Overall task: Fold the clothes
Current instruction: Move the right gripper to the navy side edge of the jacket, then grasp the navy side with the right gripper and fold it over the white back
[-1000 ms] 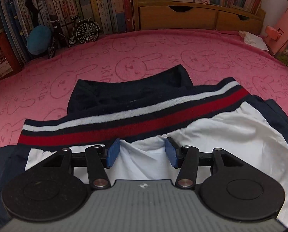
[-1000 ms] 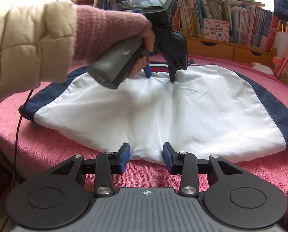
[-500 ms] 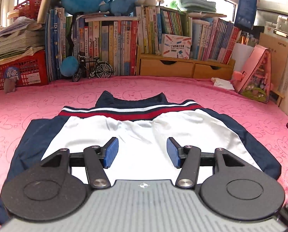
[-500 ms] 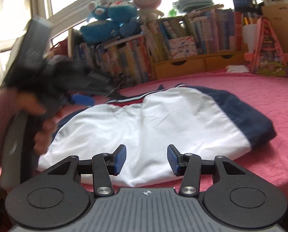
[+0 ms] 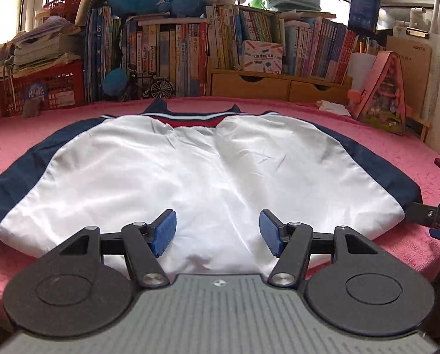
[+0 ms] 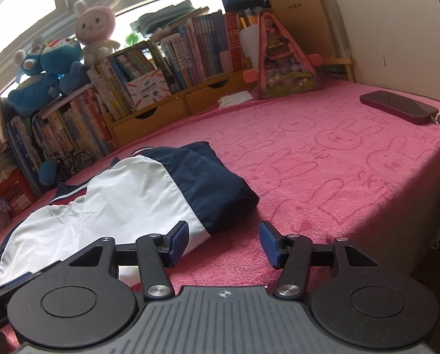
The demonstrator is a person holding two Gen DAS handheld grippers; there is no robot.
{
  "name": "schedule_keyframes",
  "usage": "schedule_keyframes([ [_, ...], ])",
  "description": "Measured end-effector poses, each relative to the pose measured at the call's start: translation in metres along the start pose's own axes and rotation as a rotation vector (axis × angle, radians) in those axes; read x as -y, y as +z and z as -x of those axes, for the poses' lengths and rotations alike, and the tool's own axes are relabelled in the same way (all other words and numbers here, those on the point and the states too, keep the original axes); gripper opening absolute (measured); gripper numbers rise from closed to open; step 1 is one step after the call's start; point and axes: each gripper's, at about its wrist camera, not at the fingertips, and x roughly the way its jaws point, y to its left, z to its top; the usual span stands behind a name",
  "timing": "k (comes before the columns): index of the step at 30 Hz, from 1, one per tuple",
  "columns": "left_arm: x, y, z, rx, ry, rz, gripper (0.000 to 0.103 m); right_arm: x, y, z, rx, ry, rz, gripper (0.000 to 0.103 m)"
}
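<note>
On the pink rabbit-print blanket (image 5: 323, 118), the white and navy garment (image 5: 190, 171) lies spread flat, its red-striped band at the far edge toward the bookshelf (image 5: 172, 59). Left tongs (image 5: 217, 232) hang low over the near white hem, angled down; jaws roughly half apart and just been widening, pads clear of the cloth, gripping nothing. Fabric shows in the gap beneath them, not pinched.

Right tongs (image 6: 223, 244) sit at the garment's right corner, tilted, pointing down over the blanket. Jaws about half open, also just been widening, nothing gripped. Their left pad overlaps the white-and-navy corner (image 6: 202, 206) in view; contact cannot be told. Right pad is over bare blanket. In the left wrist view part of the right tongs shows at the right edge, just beside the garment's navy side.

Containers: red crate (image 5: 42, 88) at far left, stacked with papers. Wooden drawer unit (image 5: 279, 87), drawers closed. A dark phone (image 6: 398, 106) lies on the blanket far right, well apart from the garment.
</note>
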Motion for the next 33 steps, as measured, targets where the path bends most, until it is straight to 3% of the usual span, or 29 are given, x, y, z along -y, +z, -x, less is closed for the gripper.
schedule_keyframes([
  [8, 0.002, -0.015, 0.006, 0.032, 0.059, 0.001, 0.061, 0.009, 0.000, -0.006, -0.007, 0.000, -0.069, 0.057],
  [12, 0.003, -0.016, 0.009, 0.043, 0.077, 0.016, 0.055, 0.011, -0.001, -0.009, -0.004, -0.001, -0.098, 0.058],
  [15, 0.002, -0.015, 0.010, 0.056, 0.070, 0.042, 0.043, 0.010, -0.001, -0.011, -0.001, -0.002, -0.098, 0.058],
  [17, 0.002, -0.015, 0.009, 0.052, 0.070, 0.043, 0.041, 0.010, -0.001, -0.012, -0.001, -0.001, -0.097, 0.058],
  [33, 0.006, -0.017, 0.005, 0.052, 0.085, 0.002, 0.042, 0.001, 0.007, -0.034, -0.047, 0.126, -0.128, 0.064],
])
